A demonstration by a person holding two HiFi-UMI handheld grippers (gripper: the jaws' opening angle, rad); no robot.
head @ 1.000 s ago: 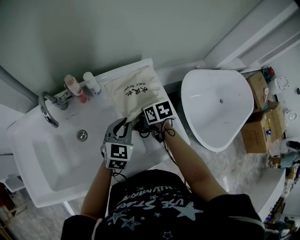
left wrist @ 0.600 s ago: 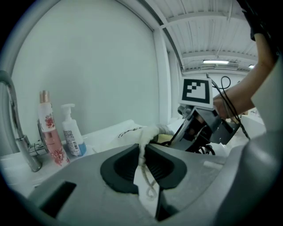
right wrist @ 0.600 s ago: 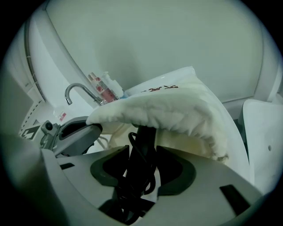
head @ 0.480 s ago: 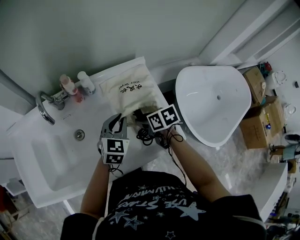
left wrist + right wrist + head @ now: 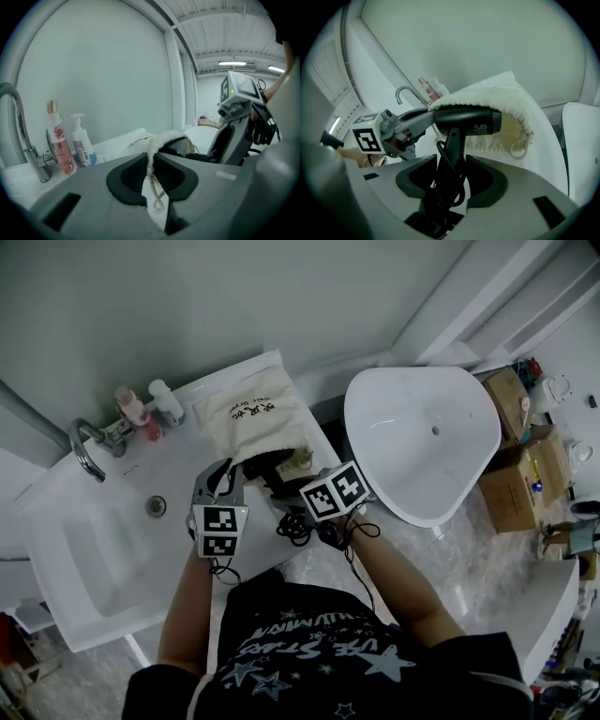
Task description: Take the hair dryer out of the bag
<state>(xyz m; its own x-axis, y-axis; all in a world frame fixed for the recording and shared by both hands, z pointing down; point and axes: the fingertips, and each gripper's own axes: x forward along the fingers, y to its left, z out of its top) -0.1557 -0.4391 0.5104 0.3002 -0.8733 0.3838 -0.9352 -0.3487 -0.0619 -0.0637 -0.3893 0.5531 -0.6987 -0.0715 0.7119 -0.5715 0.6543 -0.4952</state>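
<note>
The right gripper has its jaws clamped on the black handle of the hair dryer, and the dryer's coiled black cord is bunched between and below them. Just above these jaws the dryer's barrel lies crosswise, its far end under the arching rim of the cream cloth bag, whose open mouth faces the jaws. How much of the barrel sits inside the bag cannot be told. To the left of the right jaws, the left gripper reaches to the same mouth. Its jaws are nearly together, pinching the bag's rim and a loop of its drawstring, which hangs down between them. Beyond both pairs of jaws the rest of the bag lies flat on the white counter. Left of the left jaws stand a white pump bottle, a pink bottle and a curved chrome faucet over the sink basin. Well to the right of the right jaws sits a large white tub, with cardboard boxes past it.
</note>
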